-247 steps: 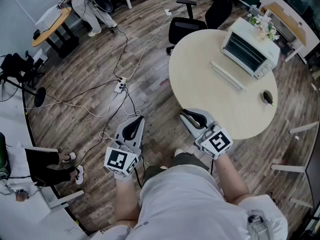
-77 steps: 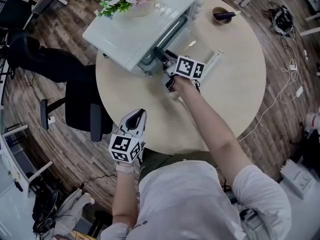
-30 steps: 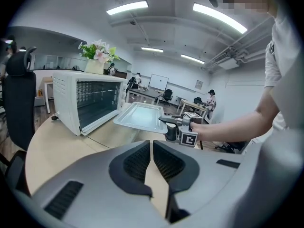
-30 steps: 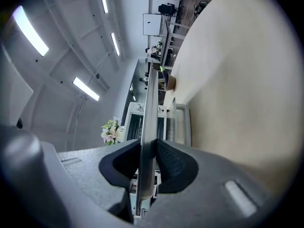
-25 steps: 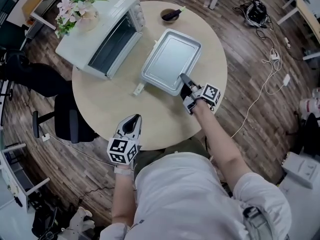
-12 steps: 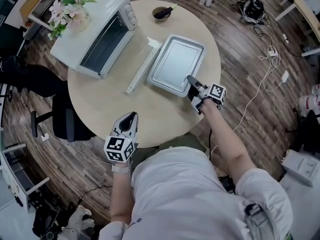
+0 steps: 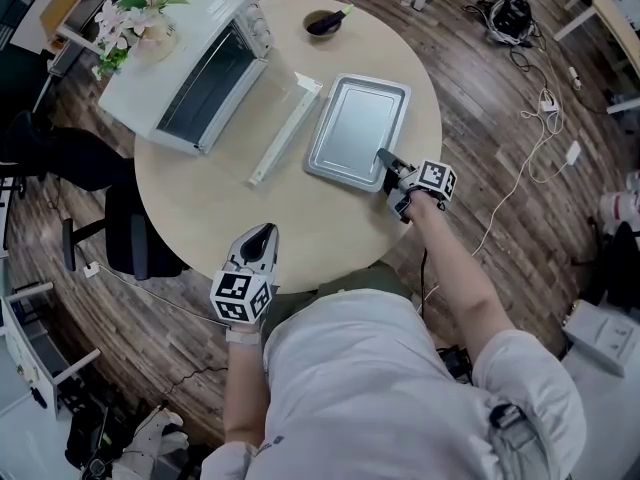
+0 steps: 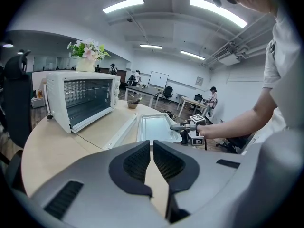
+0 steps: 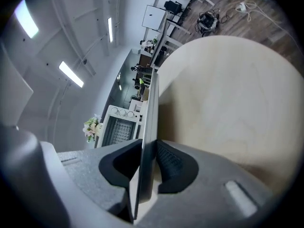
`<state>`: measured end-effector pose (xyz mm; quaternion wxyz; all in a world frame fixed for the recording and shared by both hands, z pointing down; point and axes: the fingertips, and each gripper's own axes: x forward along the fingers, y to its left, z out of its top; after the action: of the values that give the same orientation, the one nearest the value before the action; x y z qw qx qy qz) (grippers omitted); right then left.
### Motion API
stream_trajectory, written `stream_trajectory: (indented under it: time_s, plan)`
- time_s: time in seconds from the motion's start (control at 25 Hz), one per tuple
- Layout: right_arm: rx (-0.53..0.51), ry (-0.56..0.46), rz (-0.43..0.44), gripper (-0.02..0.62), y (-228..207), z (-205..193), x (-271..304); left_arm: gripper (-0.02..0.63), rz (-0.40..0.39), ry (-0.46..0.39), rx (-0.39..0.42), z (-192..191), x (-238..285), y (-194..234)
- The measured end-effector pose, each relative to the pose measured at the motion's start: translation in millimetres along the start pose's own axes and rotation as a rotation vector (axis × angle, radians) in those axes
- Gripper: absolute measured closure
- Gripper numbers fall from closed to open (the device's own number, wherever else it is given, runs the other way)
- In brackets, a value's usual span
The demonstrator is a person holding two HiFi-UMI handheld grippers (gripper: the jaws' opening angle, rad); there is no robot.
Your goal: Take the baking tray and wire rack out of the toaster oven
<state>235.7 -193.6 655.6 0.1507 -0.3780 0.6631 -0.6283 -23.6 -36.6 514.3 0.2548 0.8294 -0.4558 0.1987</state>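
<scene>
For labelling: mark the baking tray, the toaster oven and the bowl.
baking tray [image 7: 355,128], head view, its flat bottom.
toaster oven [image 7: 183,45], head view, its white top.
bowl [image 7: 324,22], head view, its dark inside.

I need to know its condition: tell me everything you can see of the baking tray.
The baking tray is a shallow rectangular pan of dull silver metal with rounded corners and a raised rim, empty. It lies flat, seemingly on the round table, outside the toaster oven. The right gripper clamps its near rim.
</scene>
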Motion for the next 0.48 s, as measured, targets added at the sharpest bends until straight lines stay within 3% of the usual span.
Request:
stream_trajectory:
  time_s: [0.28, 0.48]
  plan:
    - [-0.135, 0.004, -0.152, 0.489, -20.4, 17.5, 2.6, 0.604, 0.009, 0.005, -0.014, -4.1, -0.8, -1.0]
    - [-0.288, 0.034, -0.270, 0.454, -30.8, 23.9, -1.7, 0.604, 0.021, 0.007, -0.026, -7.5, -2.2, 1.0]
